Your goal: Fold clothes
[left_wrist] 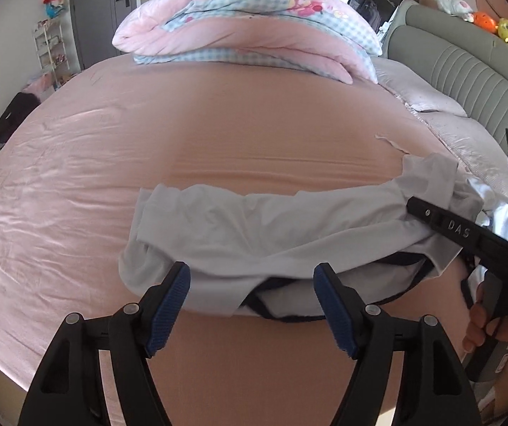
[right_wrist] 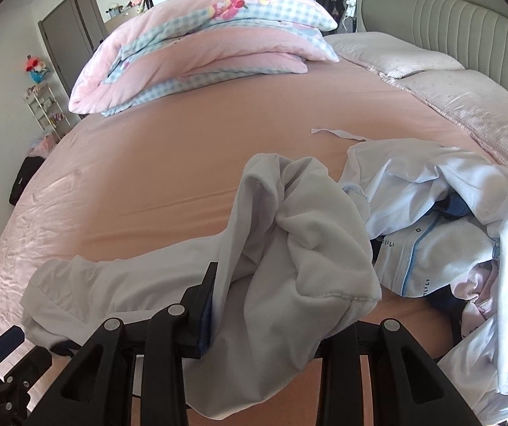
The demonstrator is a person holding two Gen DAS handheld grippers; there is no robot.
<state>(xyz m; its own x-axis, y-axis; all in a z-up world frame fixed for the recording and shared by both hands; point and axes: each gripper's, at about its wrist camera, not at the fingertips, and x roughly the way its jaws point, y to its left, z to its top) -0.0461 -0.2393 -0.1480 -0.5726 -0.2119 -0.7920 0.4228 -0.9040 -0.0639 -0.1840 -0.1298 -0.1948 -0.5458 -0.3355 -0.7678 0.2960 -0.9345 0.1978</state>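
A white garment with dark navy trim lies stretched sideways across the pink bed sheet. My left gripper is open just in front of its near edge, its blue pads on either side of the hem, holding nothing. My right gripper comes in from the right, held by a hand, and is shut on the garment's right end. In the right wrist view the bunched white garment drapes over my right gripper and hides one finger. My left gripper shows at the lower left.
A loose pile of pale blue and white clothes lies on the right side of the bed. A folded pink and checked quilt sits at the far side. Pillows and a grey headboard are at the right. A white strip of cloth lies mid-bed.
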